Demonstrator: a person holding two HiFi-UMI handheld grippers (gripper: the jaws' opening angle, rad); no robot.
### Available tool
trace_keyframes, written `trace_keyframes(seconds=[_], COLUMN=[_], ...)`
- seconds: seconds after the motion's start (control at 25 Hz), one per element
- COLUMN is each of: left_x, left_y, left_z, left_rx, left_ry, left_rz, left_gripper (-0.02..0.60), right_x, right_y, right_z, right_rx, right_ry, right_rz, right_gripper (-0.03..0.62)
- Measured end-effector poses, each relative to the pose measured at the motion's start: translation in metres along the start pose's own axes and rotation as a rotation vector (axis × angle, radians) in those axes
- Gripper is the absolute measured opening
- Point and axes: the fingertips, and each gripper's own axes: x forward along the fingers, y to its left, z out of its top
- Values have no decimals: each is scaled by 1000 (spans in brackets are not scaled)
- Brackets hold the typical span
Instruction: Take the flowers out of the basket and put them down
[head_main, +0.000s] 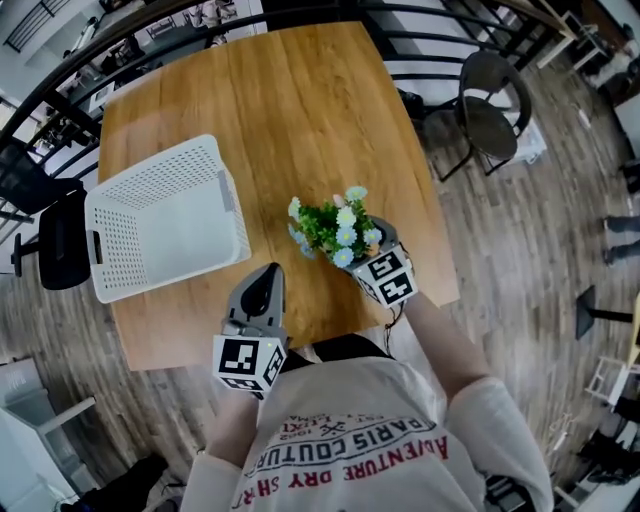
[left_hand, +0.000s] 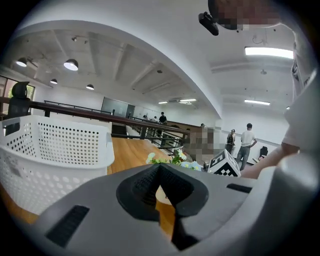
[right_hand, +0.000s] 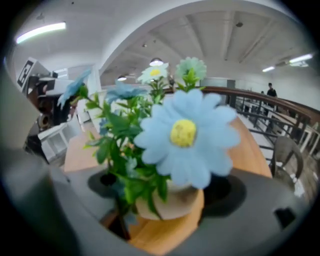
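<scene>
A small bunch of pale blue and white flowers (head_main: 338, 230) with green leaves stands in a beige pot (right_hand: 172, 200). My right gripper (head_main: 368, 245) is shut on it over the table's right part, well clear of the basket. The big blue bloom (right_hand: 182, 135) fills the right gripper view. The white perforated basket (head_main: 165, 170) lies on the table's left part with nothing showing inside. My left gripper (head_main: 268, 275) hovers at the front edge, jaws together, holding nothing. In the left gripper view the basket (left_hand: 55, 150) is at the left and the flowers (left_hand: 172, 159) lie ahead.
The wooden table (head_main: 270, 110) stretches away beyond the basket and flowers. A dark railing (head_main: 150, 25) runs behind it. A black chair (head_main: 495, 100) stands at the right and another (head_main: 55, 235) at the left. People (left_hand: 246, 140) stand far off.
</scene>
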Motion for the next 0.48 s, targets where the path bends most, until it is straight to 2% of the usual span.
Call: trace_keyframes(seconds=[0.28, 0.48], left_x=[11, 8], left_y=[5, 11], left_z=[-29, -39], left_rx=[-27, -38], left_ry=[49, 63], left_rz=[23, 37], left_gripper=[11, 11], right_x=[18, 24], right_y=[-3, 4], right_z=[-26, -33], right_rx=[29, 44], right_ry=[-14, -20], right_rz=[-11, -54], right_gripper=[500, 500])
